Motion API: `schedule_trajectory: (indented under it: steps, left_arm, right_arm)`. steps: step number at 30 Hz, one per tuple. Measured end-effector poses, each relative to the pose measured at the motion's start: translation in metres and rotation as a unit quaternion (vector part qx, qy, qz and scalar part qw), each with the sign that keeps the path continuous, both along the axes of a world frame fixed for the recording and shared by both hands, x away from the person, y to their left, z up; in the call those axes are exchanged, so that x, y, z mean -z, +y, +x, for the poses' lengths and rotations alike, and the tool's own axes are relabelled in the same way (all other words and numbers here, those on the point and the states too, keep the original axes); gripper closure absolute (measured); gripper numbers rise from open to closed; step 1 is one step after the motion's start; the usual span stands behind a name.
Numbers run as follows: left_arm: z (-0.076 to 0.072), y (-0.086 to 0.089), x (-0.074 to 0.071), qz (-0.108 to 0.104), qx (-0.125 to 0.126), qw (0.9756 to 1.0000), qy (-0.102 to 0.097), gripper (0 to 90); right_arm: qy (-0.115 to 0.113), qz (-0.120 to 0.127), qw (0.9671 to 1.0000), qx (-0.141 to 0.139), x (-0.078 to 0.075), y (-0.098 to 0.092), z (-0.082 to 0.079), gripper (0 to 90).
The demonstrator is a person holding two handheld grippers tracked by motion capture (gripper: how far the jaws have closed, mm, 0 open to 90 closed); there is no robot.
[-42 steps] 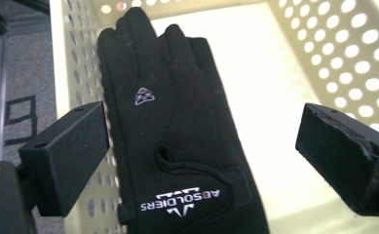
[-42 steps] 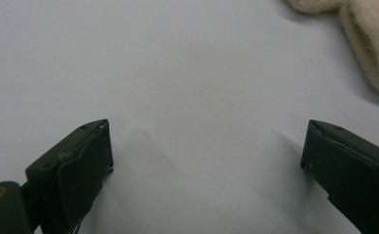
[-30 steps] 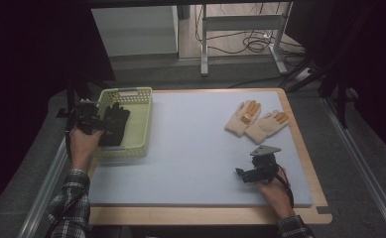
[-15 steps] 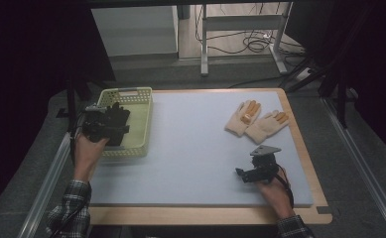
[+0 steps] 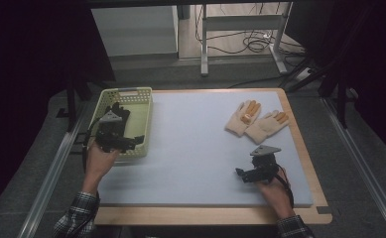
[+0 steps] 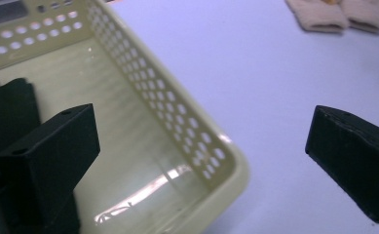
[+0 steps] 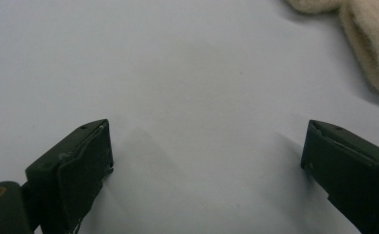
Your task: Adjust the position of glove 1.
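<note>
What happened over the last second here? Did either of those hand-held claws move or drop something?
The left gripper pulled back from over the far part of the yellow basket toward the person and swung its jaws toward the table; they now stand open and empty over the basket's near corner. A black item lies in the basket. The right gripper, open above the mat, and the pair of gloves stayed put.

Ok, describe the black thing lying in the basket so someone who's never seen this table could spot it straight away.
Start at the pale blue mat that covers the table and go to its left edge, where a yellow-green perforated basket sits. Inside it lies a black glove, right by the left tool. It is dark, unlike the two cream gloves lying across the mat.
</note>
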State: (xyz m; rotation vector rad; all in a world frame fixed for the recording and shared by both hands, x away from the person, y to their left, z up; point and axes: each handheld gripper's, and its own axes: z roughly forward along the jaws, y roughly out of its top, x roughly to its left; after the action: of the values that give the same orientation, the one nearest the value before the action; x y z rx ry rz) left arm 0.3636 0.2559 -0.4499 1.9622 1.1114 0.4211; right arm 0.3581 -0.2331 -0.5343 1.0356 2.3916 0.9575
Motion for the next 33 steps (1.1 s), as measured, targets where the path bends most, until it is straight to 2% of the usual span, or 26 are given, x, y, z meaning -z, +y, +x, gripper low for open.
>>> schedule_trajectory:
  steps: [11, 19, 22, 29, 33]
  left_arm:
    - [-0.012, -0.033, 0.007, -0.008, 0.038, 0.9992, -0.009, 0.0]
    - [-0.026, -0.063, 0.012, -0.018, 0.077, 0.9965, -0.025, 0.0]
    - [-0.031, -0.077, 0.017, -0.015, 0.094, 0.9950, -0.028, 0.0]
    - [-0.041, -0.098, 0.033, -0.007, 0.112, 0.9932, -0.028, 0.0]
    - [-0.048, -0.106, 0.048, 0.012, 0.116, 0.9929, -0.025, 0.0]
  right_arm:
    - [0.000, 0.001, 1.0000, 0.000, 0.000, 0.000, 0.000, 4.4]
    - [0.000, 0.000, 1.0000, 0.000, 0.000, 0.000, 0.000, 4.4]
    - [0.000, 0.000, 1.0000, 0.000, 0.000, 0.000, 0.000, 4.4]
    - [0.000, 0.000, 1.0000, -0.001, 0.000, 0.000, 0.000, 4.3]
    - [0.001, 0.000, 1.0000, 0.000, 0.000, 0.000, 0.000, 4.2]
